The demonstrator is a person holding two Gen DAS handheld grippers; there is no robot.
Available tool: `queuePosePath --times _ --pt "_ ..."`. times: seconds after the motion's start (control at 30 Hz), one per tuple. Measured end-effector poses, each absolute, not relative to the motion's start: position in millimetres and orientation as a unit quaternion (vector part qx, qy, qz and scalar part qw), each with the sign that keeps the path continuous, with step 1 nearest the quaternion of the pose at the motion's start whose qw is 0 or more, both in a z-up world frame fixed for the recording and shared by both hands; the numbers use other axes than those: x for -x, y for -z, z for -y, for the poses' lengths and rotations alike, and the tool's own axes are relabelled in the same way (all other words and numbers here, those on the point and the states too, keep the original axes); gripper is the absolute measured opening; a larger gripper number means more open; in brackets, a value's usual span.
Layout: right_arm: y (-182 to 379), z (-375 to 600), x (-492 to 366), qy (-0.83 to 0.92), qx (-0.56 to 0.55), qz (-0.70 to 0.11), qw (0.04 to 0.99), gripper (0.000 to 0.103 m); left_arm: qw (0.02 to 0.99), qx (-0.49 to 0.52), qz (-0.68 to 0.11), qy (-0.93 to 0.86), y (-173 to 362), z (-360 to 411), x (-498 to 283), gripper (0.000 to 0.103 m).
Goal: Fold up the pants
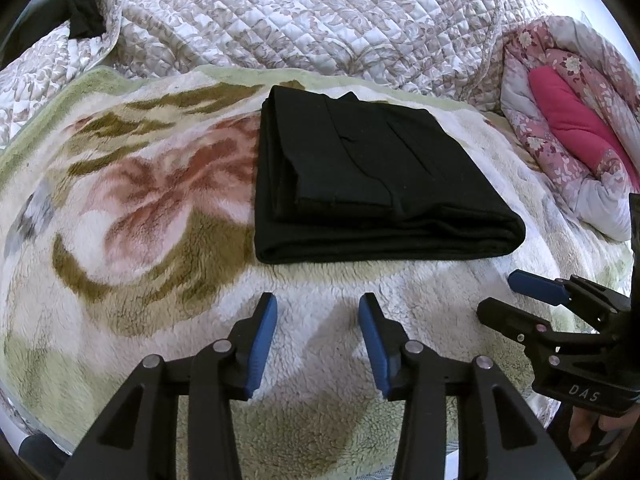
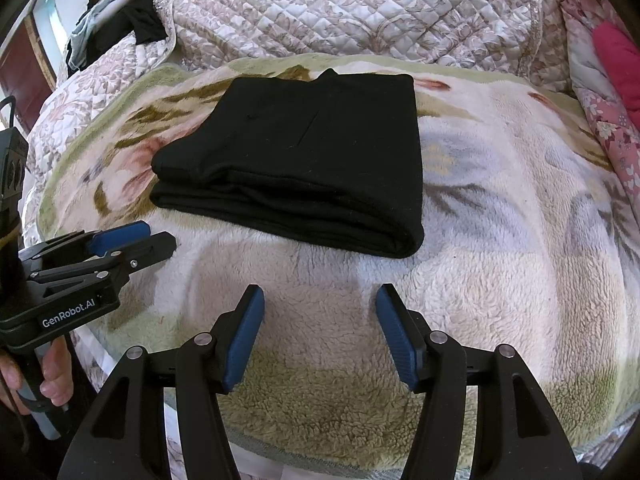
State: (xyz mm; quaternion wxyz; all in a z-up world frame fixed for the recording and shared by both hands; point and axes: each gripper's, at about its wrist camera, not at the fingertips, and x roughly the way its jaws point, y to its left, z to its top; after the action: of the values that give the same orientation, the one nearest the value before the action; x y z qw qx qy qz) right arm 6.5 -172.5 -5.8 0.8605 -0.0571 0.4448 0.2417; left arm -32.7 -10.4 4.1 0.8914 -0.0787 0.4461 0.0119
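Your black pants [image 1: 360, 176] lie folded into a compact, roughly rectangular bundle of several layers, with a thick rounded fold along the near edge and stacked edges showing on the left side. A seam line runs across the top layer. The bundle rests flat near the middle of the fleece blanket [image 1: 140, 208], well apart from both of your tools.

Left to right: your left gripper [image 1: 318, 304] hovers over bare fleece short of the bundle, jaws spread, nothing between the blue pads. Your right gripper [image 2: 320, 294] hovers beside it, jaws likewise spread and empty. In the right wrist view your hand [image 2: 52, 372] is wrapped around the left tool's handle.

The fleece blanket is cream with pink, olive and grey floral print and a pale green border. Behind it lies a quilted bedspread [image 1: 300, 20] in white and mauve. Dark clothes [image 2: 116, 20] are heaped at the far left, and a pink floral comforter [image 1: 568, 120], rolled, sits at the far right.
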Motion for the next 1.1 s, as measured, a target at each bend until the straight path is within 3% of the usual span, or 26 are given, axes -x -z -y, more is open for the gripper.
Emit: queuePosePath --times 0.3,0.47,1.1 --pt "5.9 172.0 -6.5 -0.242 0.057 -0.445 0.861 0.059 0.891 0.081 -0.446 -0.011 -4.5 10.3 32.9 0.047" --pt "5.8 172.0 -6.6 -0.242 0.057 -0.445 0.86 0.059 0.89 0.087 -0.447 -0.003 -4.1 8.6 33.0 0.055" --pt "5.8 170.9 -6.0 -0.241 0.059 -0.444 0.861 0.06 0.891 0.064 -0.449 -0.006 -3.1 14.6 34.0 0.059"
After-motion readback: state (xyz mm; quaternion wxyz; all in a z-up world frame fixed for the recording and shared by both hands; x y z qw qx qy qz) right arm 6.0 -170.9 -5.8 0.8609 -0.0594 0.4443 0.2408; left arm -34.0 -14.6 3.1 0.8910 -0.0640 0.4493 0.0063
